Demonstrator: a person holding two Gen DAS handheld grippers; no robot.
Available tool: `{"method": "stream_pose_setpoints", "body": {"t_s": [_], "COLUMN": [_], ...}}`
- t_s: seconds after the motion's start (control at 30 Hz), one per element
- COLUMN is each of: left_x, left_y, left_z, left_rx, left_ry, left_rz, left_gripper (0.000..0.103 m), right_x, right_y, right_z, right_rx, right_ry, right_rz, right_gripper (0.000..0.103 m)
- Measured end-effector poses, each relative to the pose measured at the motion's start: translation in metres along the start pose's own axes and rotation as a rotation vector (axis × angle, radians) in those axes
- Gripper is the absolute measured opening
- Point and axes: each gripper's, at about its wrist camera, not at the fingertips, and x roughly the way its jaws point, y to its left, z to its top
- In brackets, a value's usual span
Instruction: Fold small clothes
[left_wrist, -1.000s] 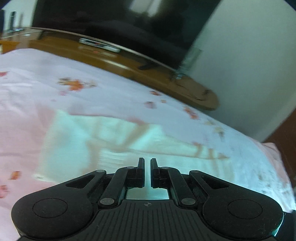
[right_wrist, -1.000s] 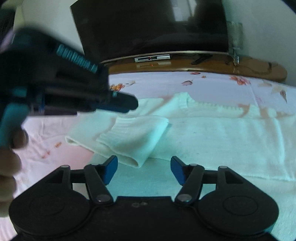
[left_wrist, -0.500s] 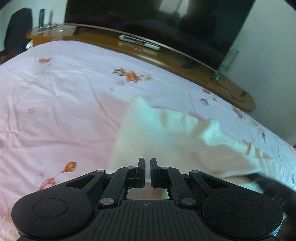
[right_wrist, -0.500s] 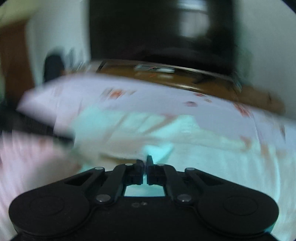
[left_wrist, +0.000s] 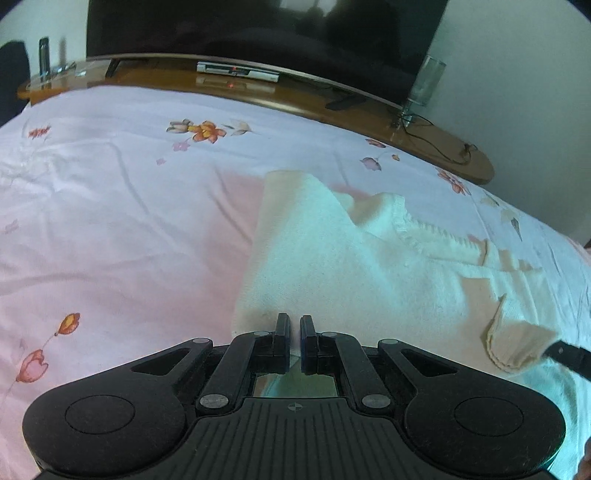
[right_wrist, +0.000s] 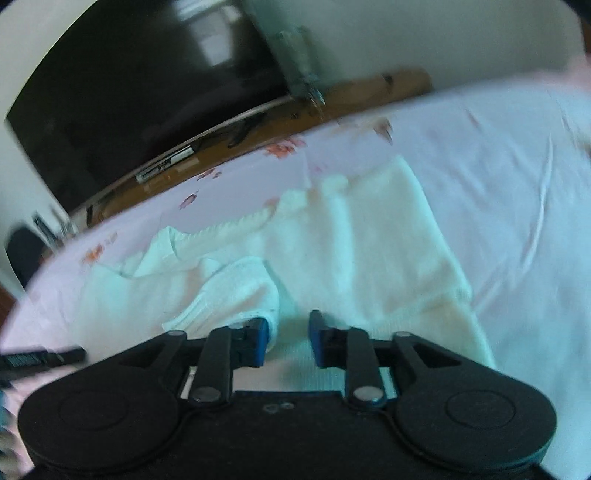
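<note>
Nearest in the left wrist view, the left gripper (left_wrist: 293, 328) has its black jaws clenched almost together over the near left edge of the white sweater (left_wrist: 332, 266); whether a bit of fabric is pinched between them cannot be told. A second ago this view was blurred and showed the garment lying broad and flat; now the picture is sharp, the gripper sits lower, and the sweater's left side lies folded inward with a straight edge.

In the right wrist view, the right gripper (right_wrist: 286, 330) has just been opening: half a second ago its blue-padded jaws were pressed together, now they stand apart with only bare knit under the gap. The ribbed sleeve cuff (right_wrist: 236, 295) lies just beside the left-hand pad, released onto the sweater's body. The view has rolled, so the bed now slants.

The sweater is a soft, fuzzy knit with a ribbed collar, spread on the bed (left_wrist: 110, 221), whose pale pink sheet is wrinkled and printed with orange flowers. Beyond the bed runs a glossy curved wooden counter (left_wrist: 295, 99) carrying a slim silver box (left_wrist: 236, 71), a clear glass (left_wrist: 424, 83) and a large dark television (left_wrist: 258, 29).
</note>
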Motion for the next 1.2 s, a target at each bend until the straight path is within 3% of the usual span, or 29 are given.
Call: {"method": "stream_pose_setpoints", "body": {"t_s": [0.07,0.13,0.2,0.27,0.37,0.47,0.53,0.63,0.77,0.9,1.1,1.2], "left_x": [0.001,0.001,0.001,0.001,0.001,-0.002,-0.006,-0.012,-0.008,-0.005,-0.014,-0.018], "left_y": [-0.001,-0.002,-0.003,-0.003,-0.004,-0.003,0.001,0.005,0.007,0.004,0.009,0.01], "left_z": [-0.001,-0.001,-0.002,-0.002,-0.003,-0.003,-0.001,0.0,0.002,0.003,0.003,-0.001], "left_rx": [0.001,0.006,0.006,0.0,0.003,0.001,-0.018,-0.015,-0.022,-0.026,-0.047,-0.024], "left_ry": [0.001,-0.001,-0.005,-0.007,-0.01,-0.011,-0.007,-0.017,-0.013,-0.017,-0.018,-0.018], "left_rz": [0.008,0.013,0.02,0.021,0.025,0.02,0.018,0.048,0.064,0.057,0.036,0.059], "left_gripper": [0.003,0.004,0.004,0.004,0.004,0.004,0.004,0.004,0.004,0.004,0.004,0.004], "right_x": [0.0,-0.004,-0.005,-0.011,-0.019,-0.013,-0.011,-0.005,0.001,-0.023,-0.022,-0.017], "right_y": [0.004,-0.013,-0.027,-0.044,-0.078,-0.075,-0.076,-0.074,-0.067,-0.059,-0.069,-0.072], "right_z": [0.007,0.015,0.018,0.012,0.002,0.001,0.0,0.004,0.011,0.017,0.007,0.003], "right_rx": [-0.003,0.097,0.155,0.213,0.366,0.275,0.294,0.314,0.293,0.195,0.172,0.174], "right_ry": [-0.037,-0.076,-0.076,-0.076,-0.071,-0.011,0.004,0.005,-0.01,-0.09,-0.052,-0.038], "right_rz": [-0.002,0.033,0.028,0.003,-0.022,0.013,0.051,0.061,0.053,0.034,-0.031,-0.045], "right_gripper": [0.034,0.033,0.017,0.01,0.01,0.011,0.028,0.032,0.007,0.006,0.006,0.006]}}
